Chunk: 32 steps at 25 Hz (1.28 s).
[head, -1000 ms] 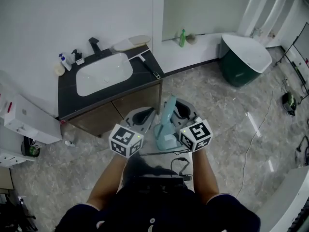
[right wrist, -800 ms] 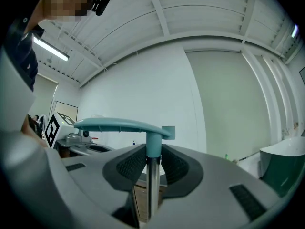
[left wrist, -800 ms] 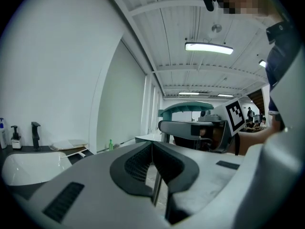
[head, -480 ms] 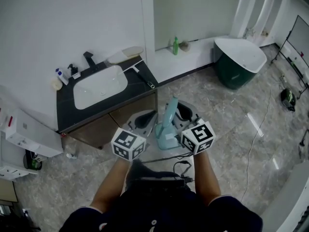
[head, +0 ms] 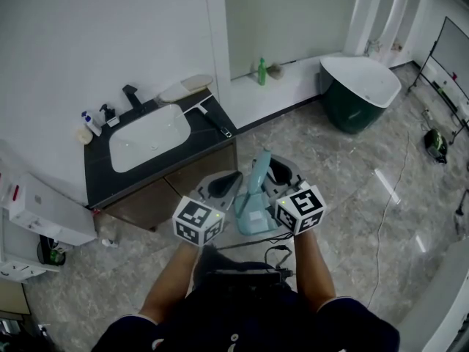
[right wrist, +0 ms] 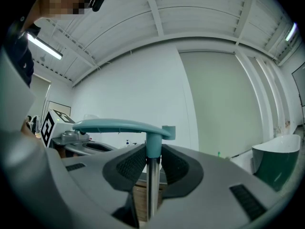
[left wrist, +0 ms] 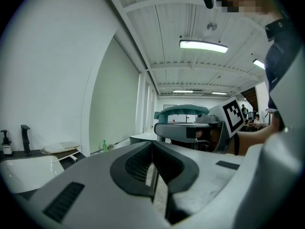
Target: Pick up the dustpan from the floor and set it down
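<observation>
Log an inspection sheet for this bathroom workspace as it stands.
Surface: glossy grey marble floor.
Job's things: teal dustpan with a metal pole, held upright.
Clutter: green bottle on the ledge; small bottles beside the white sink.
Grippers: right gripper shut on the dustpan's pole just under its handle; left gripper shut, empty.
Cables: thin dark cable across the floor at right.
Surroundings: black-topped vanity; green and white bathtub.
</observation>
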Tool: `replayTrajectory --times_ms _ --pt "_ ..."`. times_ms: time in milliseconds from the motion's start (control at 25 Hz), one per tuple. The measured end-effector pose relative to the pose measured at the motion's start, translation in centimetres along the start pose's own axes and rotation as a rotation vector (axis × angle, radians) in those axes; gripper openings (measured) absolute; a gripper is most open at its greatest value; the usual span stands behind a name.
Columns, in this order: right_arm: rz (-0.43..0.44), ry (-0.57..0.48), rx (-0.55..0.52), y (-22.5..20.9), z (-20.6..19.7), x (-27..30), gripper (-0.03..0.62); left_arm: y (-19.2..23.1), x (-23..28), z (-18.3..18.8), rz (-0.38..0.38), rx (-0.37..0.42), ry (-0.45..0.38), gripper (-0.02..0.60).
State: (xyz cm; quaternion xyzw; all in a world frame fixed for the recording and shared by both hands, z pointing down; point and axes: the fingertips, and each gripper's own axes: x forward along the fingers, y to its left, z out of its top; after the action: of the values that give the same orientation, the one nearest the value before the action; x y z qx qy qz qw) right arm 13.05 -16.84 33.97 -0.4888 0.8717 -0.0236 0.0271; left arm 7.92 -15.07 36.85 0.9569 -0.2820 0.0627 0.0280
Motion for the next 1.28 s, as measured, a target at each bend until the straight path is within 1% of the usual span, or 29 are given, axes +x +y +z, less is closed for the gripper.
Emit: replayTrajectory --times_ms 320,440,600,960,1280 --pt "-0.026 0.029 0.014 -0.7 -1.2 -1.0 0.106 -0.7 0.1 -0.9 -0.011 -0.007 0.023 0.014" --pt "-0.049 0.065 0.026 -1.2 -3.0 -1.8 0.106 -0.9 0.1 -2.0 -0.011 -0.027 0.046 0.014" --pt "-0.097 0.15 0.048 -2.7 -7.5 -3.1 0.106 -1.3 0.7 -5.0 -0.009 -0.062 0.106 0.014" --pt "-0.192 0.311 0.103 -7.8 -19.1 -3.4 0.106 -1.1 2.2 -13.7 -0.005 -0.141 0.273 0.015" --pt "-0.229 0.47 0.126 -11.6 -28.5 -2.2 0.106 0.0 3.5 -18.5 0.006 -0.172 0.354 0.014"
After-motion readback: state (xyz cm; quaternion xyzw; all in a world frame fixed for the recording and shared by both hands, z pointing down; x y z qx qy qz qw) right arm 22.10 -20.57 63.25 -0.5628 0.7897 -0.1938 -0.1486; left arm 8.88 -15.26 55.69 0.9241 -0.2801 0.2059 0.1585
